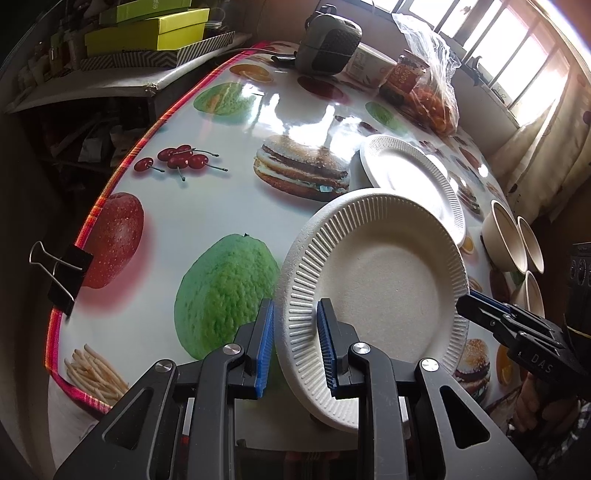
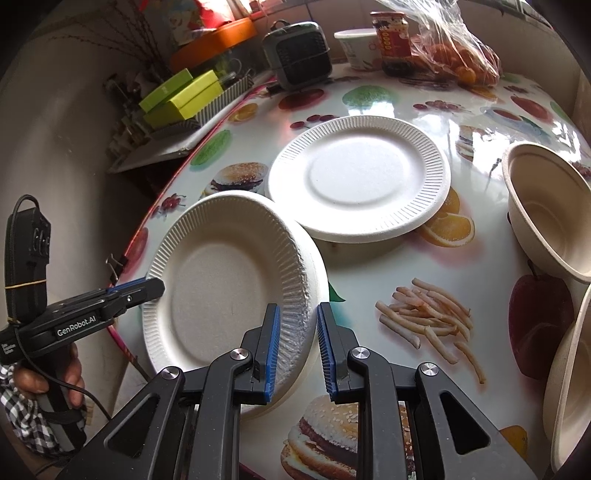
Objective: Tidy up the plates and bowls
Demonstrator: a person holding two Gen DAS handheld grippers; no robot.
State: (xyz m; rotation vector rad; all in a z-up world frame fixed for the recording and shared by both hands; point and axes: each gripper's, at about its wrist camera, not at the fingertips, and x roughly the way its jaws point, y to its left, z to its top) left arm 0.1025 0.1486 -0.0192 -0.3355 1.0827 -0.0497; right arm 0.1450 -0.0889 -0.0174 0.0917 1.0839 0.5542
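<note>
A white paper plate (image 1: 380, 280) (image 2: 225, 288) hangs tilted just above the fruit-printed table, near its left edge. My left gripper (image 1: 295, 303) (image 2: 154, 287) is shut on its ribbed rim on one side. On the opposite rim my right gripper (image 2: 297, 308) (image 1: 468, 302) is shut too. A second paper plate (image 1: 406, 177) (image 2: 358, 177) lies flat just beyond, its near edge under the held plate. Beige paper bowls (image 1: 502, 232) (image 2: 546, 206) stand to the right, with another bowl (image 2: 569, 387) closer in.
At the back of the table (image 2: 369, 266) stand a grey fan heater (image 1: 328, 40) (image 2: 301, 51), a paper cup (image 2: 358, 46), a jar (image 2: 393, 40) and a bag of oranges (image 2: 458, 55). A binder clip (image 1: 62, 273) grips the left edge. Green boxes (image 1: 147, 31) sit on a side shelf.
</note>
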